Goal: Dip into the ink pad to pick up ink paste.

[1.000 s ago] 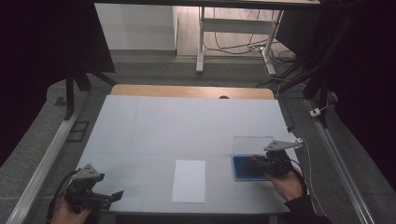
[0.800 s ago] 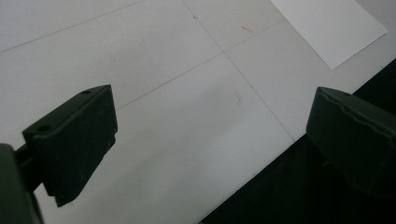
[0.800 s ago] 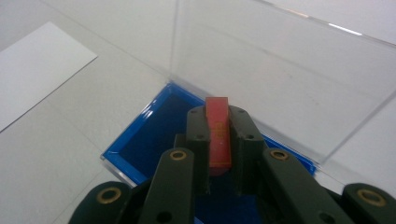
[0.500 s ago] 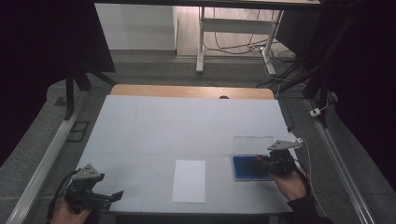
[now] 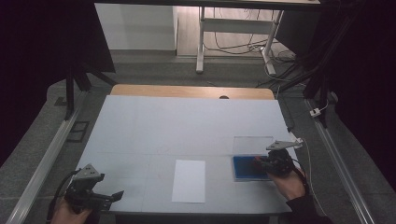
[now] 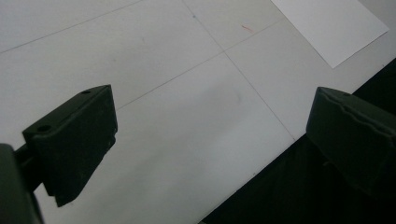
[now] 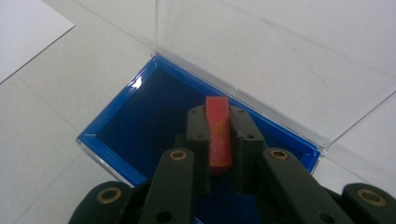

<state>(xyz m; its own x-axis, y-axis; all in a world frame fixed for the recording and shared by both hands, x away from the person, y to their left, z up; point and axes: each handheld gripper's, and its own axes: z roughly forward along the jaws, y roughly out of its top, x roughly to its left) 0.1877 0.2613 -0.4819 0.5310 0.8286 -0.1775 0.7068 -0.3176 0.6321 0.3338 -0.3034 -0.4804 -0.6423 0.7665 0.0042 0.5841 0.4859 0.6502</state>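
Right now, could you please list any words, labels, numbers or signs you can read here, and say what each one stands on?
None can be read.
White sheet: blank.
Blue box and its clear lid: no label.
Red piece held by the right gripper: faint marks, too blurred to read.
Table cover: thin lines and a tiny red mark.

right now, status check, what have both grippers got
Right gripper shut on red piece, over open blue case. Left gripper open, nothing held, at table's near edge. White sheet lies between them, apart from both.
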